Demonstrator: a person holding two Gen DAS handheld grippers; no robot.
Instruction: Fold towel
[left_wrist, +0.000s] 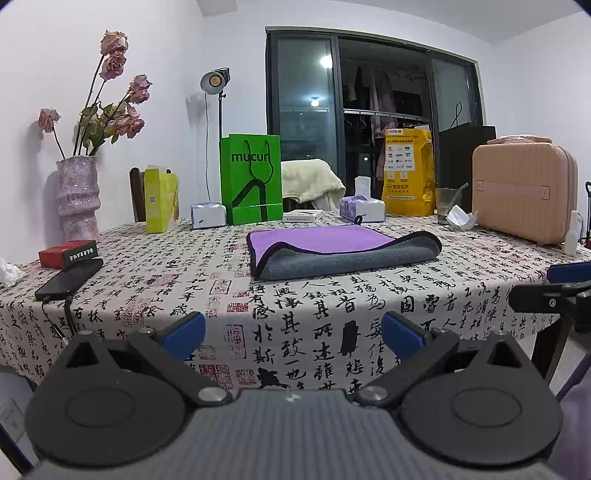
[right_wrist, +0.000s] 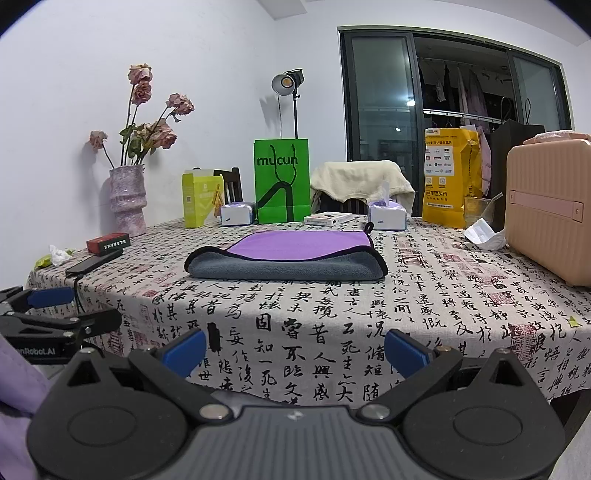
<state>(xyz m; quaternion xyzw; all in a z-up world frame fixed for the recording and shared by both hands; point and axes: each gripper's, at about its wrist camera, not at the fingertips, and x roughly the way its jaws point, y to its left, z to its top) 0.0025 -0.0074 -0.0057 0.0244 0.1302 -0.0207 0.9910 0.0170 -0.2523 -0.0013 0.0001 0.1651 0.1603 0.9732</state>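
A towel (left_wrist: 332, 251), purple on one face and grey on the other with a black hem, lies in the middle of the table, its near part folded over so grey shows in front. It also shows in the right wrist view (right_wrist: 288, 258). My left gripper (left_wrist: 293, 334) is open and empty, held off the table's near edge, well short of the towel. My right gripper (right_wrist: 295, 350) is open and empty too, at the near edge. The right gripper shows at the right edge of the left wrist view (left_wrist: 554, 295); the left gripper shows at the left of the right wrist view (right_wrist: 55, 314).
The table wears a calligraphy-print cloth (left_wrist: 295, 306). At the back stand a vase of dried roses (left_wrist: 78, 195), a green bag (left_wrist: 251, 179), tissue boxes (left_wrist: 362, 208), a yellow bag (left_wrist: 408, 171), a glass (left_wrist: 447, 205) and a pink case (left_wrist: 522, 192). A phone (left_wrist: 70, 278) and red box (left_wrist: 68, 253) lie left.
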